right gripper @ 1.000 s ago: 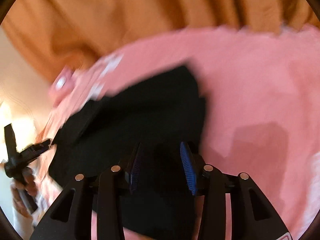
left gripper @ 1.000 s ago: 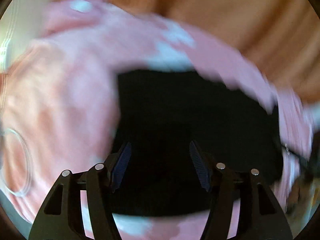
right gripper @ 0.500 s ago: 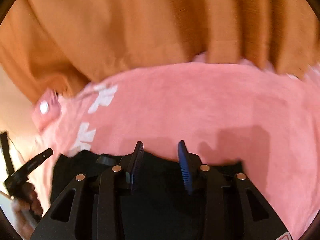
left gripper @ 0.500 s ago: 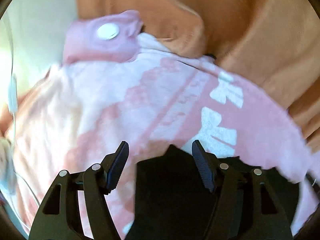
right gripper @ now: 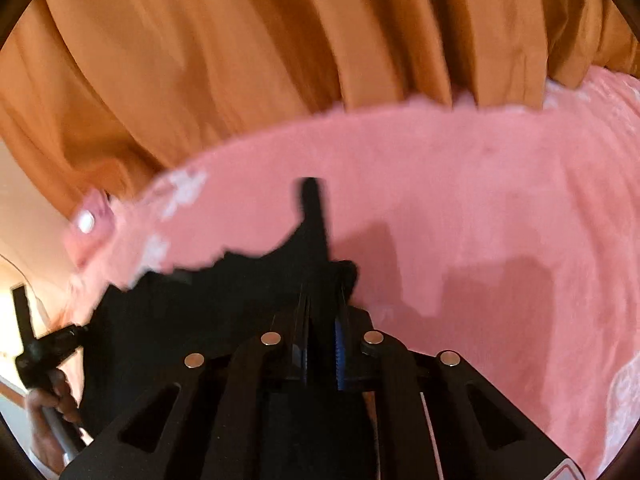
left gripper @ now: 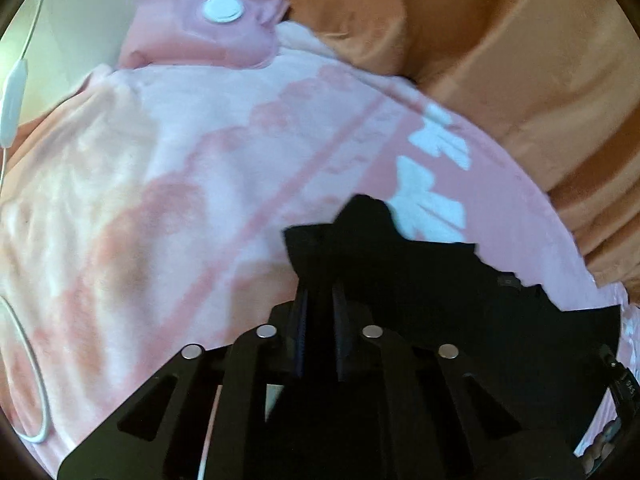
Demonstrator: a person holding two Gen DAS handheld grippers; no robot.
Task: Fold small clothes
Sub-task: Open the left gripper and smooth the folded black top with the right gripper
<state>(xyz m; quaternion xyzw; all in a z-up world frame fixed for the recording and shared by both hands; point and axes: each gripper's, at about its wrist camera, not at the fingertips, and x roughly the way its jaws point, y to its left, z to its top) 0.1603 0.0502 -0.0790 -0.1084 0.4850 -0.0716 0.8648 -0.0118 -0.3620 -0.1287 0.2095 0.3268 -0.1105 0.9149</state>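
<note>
A black garment [left gripper: 460, 320] lies on a pink and white blanket [left gripper: 180, 200]. My left gripper [left gripper: 320, 300] sits at the garment's far left corner. Its jaws are closing, and black cloth is pinched between the pads and peaks up above the tips. In the right wrist view the garment [right gripper: 192, 308] spreads to the left. My right gripper [right gripper: 322, 304] is at its far right corner with its jaws closing on a fold of black cloth, which stands up in front of the fingers. The left gripper [right gripper: 48, 344] also shows at the left edge, held by a hand [right gripper: 52, 404].
Orange fabric [right gripper: 280, 60] hangs in folds behind the blanket. A pink pad with a white round cap [left gripper: 222, 10] lies at the blanket's far corner. A white cable with a controller [left gripper: 12, 100] runs down the left side.
Both grippers have moved from over the garment's middle to its far edge. Their jaws have gone from wide apart to nearly together, and the black cloth now bunches up between them.
</note>
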